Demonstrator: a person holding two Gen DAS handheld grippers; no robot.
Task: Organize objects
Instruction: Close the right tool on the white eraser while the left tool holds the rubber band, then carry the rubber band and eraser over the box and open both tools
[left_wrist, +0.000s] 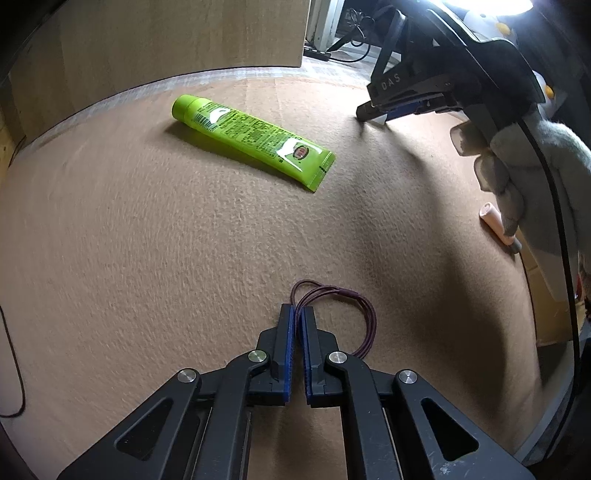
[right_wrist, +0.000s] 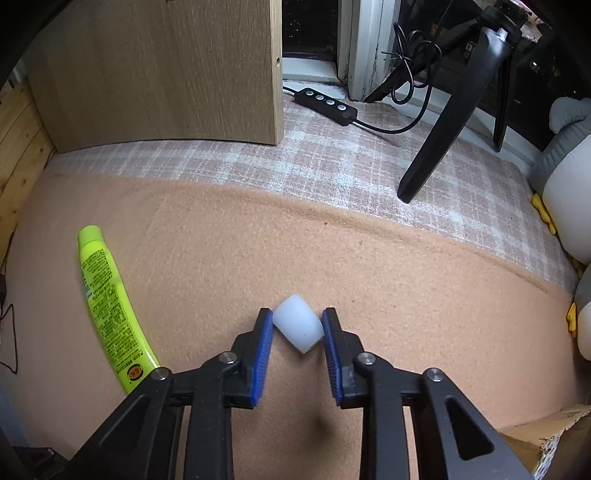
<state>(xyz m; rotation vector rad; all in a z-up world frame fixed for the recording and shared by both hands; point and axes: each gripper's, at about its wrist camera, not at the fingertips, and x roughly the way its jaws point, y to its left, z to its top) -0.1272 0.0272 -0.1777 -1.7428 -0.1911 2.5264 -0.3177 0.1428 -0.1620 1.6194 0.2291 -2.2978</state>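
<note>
— What have you got in each hand?

— My left gripper has its blue pads nearly together, pinching one maroon hair tie; most of the loop hangs out to the right over the blanket. My right gripper is clamped on one white cap, tilted between the pads, just above the same blanket.

— Any writing you can read?

— "DAS" in pale letters on the right gripper's body, seen from my left camera. The green tube is covered in fine print with a small round red emblem near its crimped end, but I can't make out the words.

— Count things for me, near to far.

— One hair tie, one cap, one green tube lying flat beyond my left fingers, cap end pointing away. One pink tube at the right edge of the blanket, partly hidden by a grey plush. Farther off, a black switch box with four buttons on its cable, and a black tripod with one foot on the cloth.

— And the surface, the room?

— A peach-tan fuzzy blanket, then a pale plaid cloth behind it. A wooden board stands upright at the back left, a white window frame beside it. A penguin plush sits at the right, and a cardboard box corner shows near me on the right.
</note>
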